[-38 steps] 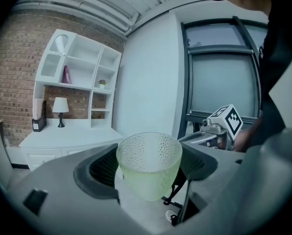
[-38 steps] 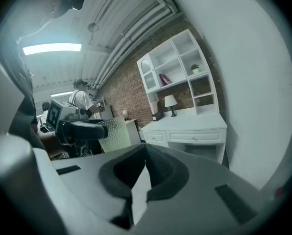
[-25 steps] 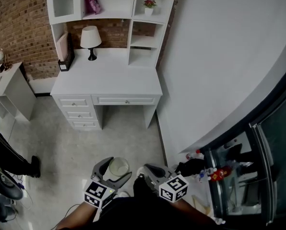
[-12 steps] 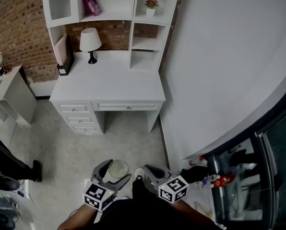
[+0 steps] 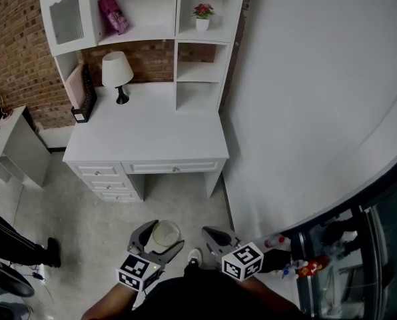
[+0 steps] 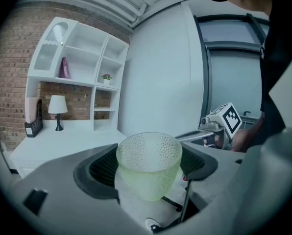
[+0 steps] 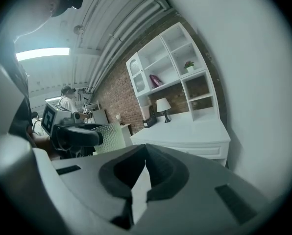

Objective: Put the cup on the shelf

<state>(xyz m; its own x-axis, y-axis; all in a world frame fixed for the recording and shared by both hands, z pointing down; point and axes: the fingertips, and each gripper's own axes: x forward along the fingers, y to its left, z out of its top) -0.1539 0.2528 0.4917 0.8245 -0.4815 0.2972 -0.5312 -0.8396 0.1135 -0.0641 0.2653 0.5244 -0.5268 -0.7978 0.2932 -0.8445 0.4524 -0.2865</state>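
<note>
cup gripped low at 6 o'clock, shelf unit well apart at 12 o'clock

head view: a white tabletop [image 5: 152,132] with a shelf unit [image 5: 177,19] stands at 12 o'clock, with a lamp [image 5: 116,72] on the top and a pink bag [image 5: 112,14] and a potted plant [image 5: 201,15] on upper shelves. grey floor [image 5: 118,219] lies between it and the left gripper [image 5: 162,237] at 6 o'clock, whose jaws clamp the cup [image 5: 165,231]. the right gripper [image 5: 208,233] is just beside it. left gripper view: the dimpled pale-green cup stands upright at centre, pinched by both jaws. right gripper view: jaws pressed together, nothing between; the cup shows at 9 o'clock.
</note>
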